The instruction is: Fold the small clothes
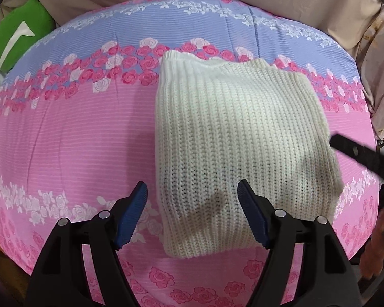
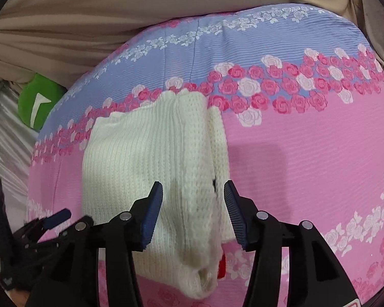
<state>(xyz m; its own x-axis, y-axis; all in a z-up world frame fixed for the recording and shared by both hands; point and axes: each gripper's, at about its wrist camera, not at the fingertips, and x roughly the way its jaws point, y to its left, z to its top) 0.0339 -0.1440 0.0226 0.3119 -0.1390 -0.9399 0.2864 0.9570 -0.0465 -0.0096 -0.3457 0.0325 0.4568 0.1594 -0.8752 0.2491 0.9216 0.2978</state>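
A cream knit sweater [image 1: 233, 133] lies folded in a thick rectangle on a pink and blue rose-print sheet [image 1: 71, 133]. My left gripper [image 1: 192, 194] hovers open over the sweater's near left corner, its blue pads clear of the knit. In the right wrist view the sweater [image 2: 140, 163] shows its stacked folded edge on the right, with a small red tag [image 2: 221, 266] peeking out below. My right gripper [image 2: 193, 192] stands open astride that edge, pads not pressing the cloth. The left gripper [image 2: 56, 216] shows at the lower left there.
A green cushion [image 1: 18, 38] sits past the sheet's far left corner. Beige fabric [image 1: 268, 0] rises behind the sheet. Crumpled pale cloth [image 1: 381, 76] lies off to the right. A hand [image 1: 376, 243] holds the right gripper's black body [image 1: 358, 153] at the right edge.
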